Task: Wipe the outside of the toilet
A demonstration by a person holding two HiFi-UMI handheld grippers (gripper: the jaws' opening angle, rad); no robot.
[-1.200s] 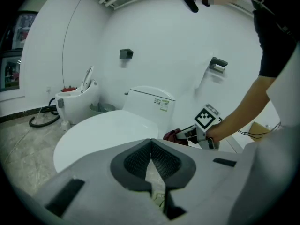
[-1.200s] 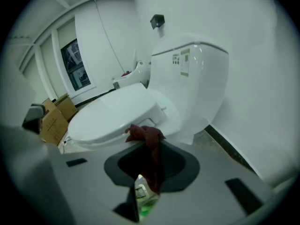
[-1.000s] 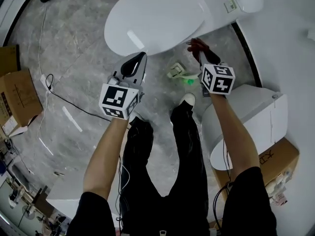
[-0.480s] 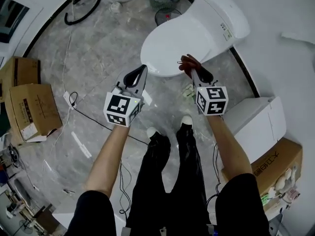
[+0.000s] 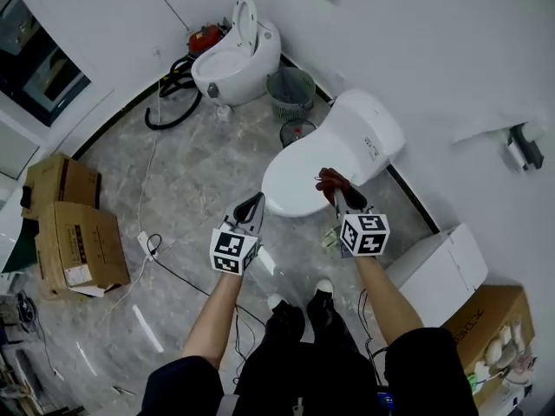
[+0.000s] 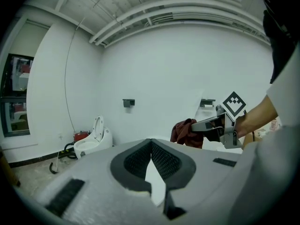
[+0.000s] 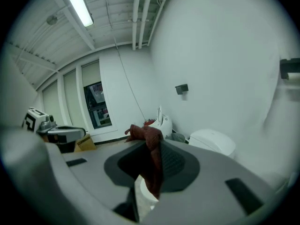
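Two jaws of the right gripper [image 5: 335, 191] pinch a dark red cloth [image 5: 329, 180], held bunched at the front edge of the toilet [image 5: 351, 141], over its closed lid (whether it touches the lid I cannot tell). The left gripper [image 5: 251, 203] hangs just left of the toilet's front, jaws pressed together, nothing between. A mesh waste basket [image 5: 290, 91] stands behind the toilet.

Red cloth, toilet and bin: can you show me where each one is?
red cloth [image 5: 329, 180], head view, its bunched top.
toilet [image 5: 299, 176], head view, middle of its closed lid.
bin [image 5: 291, 107], head view, its front wall.
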